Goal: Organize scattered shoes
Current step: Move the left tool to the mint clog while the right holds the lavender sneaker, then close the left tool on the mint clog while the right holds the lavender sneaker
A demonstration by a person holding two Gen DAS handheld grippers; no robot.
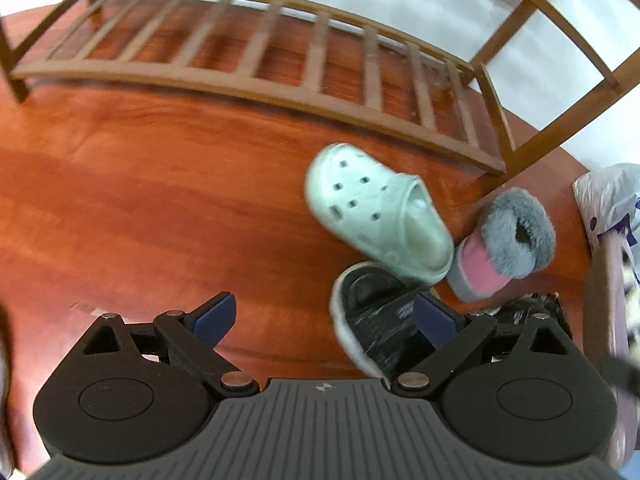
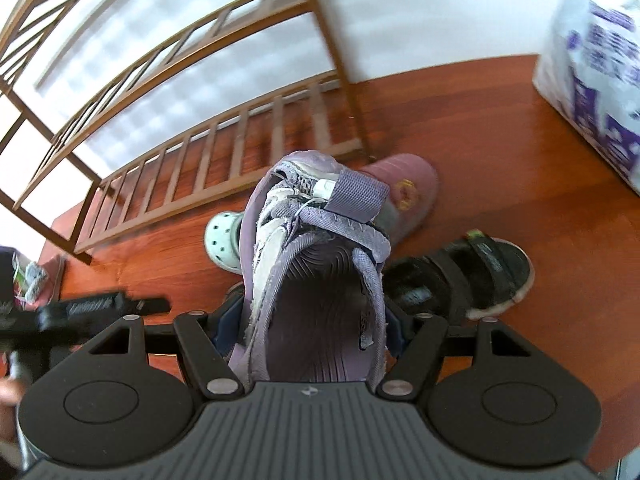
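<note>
Between the fingers, right tongs: the right gripper [image 2: 310, 320] is clamped on a worn purple fabric sandal with grey mesh and a wide strap [image 2: 316, 248], gripped at its heel end, toe pointing away.
Left tongs: the left gripper [image 1: 324, 320] is spread wide with nothing between its 2 blue pads [image 1: 214, 318], over bare floor.
Just ahead of the left tongs, on the right: a black strapped sandal with a white sole [image 1: 372, 320] lies on the floor, partly behind the right-hand finger.
Beyond that sandal: a pale mint foam clog with round holes [image 1: 376, 210] overlaps its toe end.
Right of the clog: a pink slipper with a grey fur cuff [image 1: 500, 248], just beside the clog.
Ahead of the right tongs: the clog [image 2: 222, 240] shows left of the held sandal, a pink slipper [image 2: 408, 196] behind it, and the black sandal [image 2: 472, 276] to the right.
Far ahead of both: a brown wooden slatted shoe rack [image 1: 256, 60], its lowest shelf bare.
Underneath: a glossy red-brown wooden floor [image 1: 140, 200].
Far right: a white plastic pack with purple print [image 2: 596, 76].
Left of the right tongs: the other gripper's black body, blurred.
</note>
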